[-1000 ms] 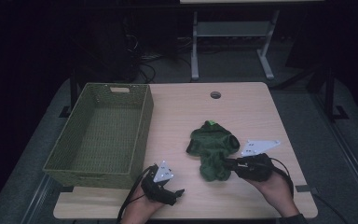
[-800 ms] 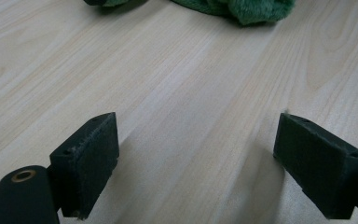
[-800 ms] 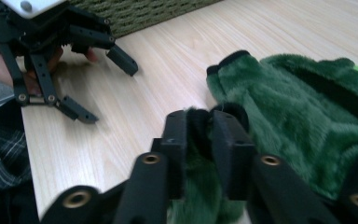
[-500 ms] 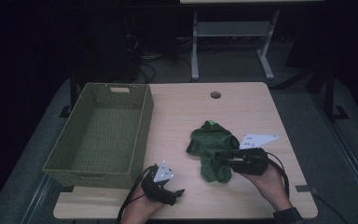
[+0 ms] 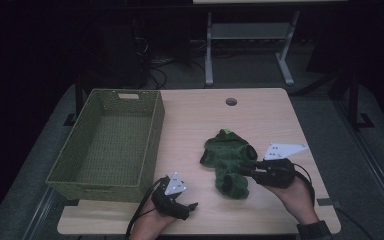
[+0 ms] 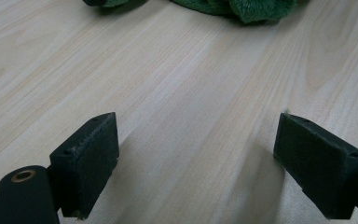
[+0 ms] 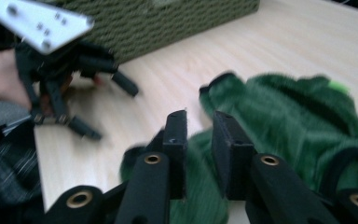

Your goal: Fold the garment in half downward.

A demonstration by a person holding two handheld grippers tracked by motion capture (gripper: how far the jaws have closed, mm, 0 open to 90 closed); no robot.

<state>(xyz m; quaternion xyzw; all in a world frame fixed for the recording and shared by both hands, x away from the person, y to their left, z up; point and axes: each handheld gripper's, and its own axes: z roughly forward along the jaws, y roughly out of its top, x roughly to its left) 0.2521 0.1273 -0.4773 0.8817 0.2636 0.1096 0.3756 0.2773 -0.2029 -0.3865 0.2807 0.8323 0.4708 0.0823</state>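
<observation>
A woven green basket (image 5: pixel 111 145) is seen on the left part of the wooden table (image 5: pixel 265 120), and it serves here as the landmark. Just off the basket's near right corner, by the table's front edge, the left gripper (image 5: pixel 187 206) is held low over bare wood; in the left gripper view its two black pads (image 6: pixel 87 148) are spread wide with only table grain between them, and nothing is held. Further right of the basket, about the middle of the table's near half, a crumpled dark green fleece garment (image 5: pixel 228 159) is laid, with a small bright green patch at its far edge. In the left gripper view the garment's fuzzy edge (image 6: pixel 256 8) is visible at the top. To the right of the garment, farthest from the basket, the right gripper (image 5: pixel 244 169) is pointed toward the basket, its tips over the garment's near right side. In the right gripper view its jaws are drawn narrow, a slim gap being left between the pads (image 7: pixel 176 135) above the green fleece (image 7: pixel 303 116); whether cloth is pinched cannot be told. A round hole (image 5: pixel 231 101) is seen in the table beyond the garment.
</observation>
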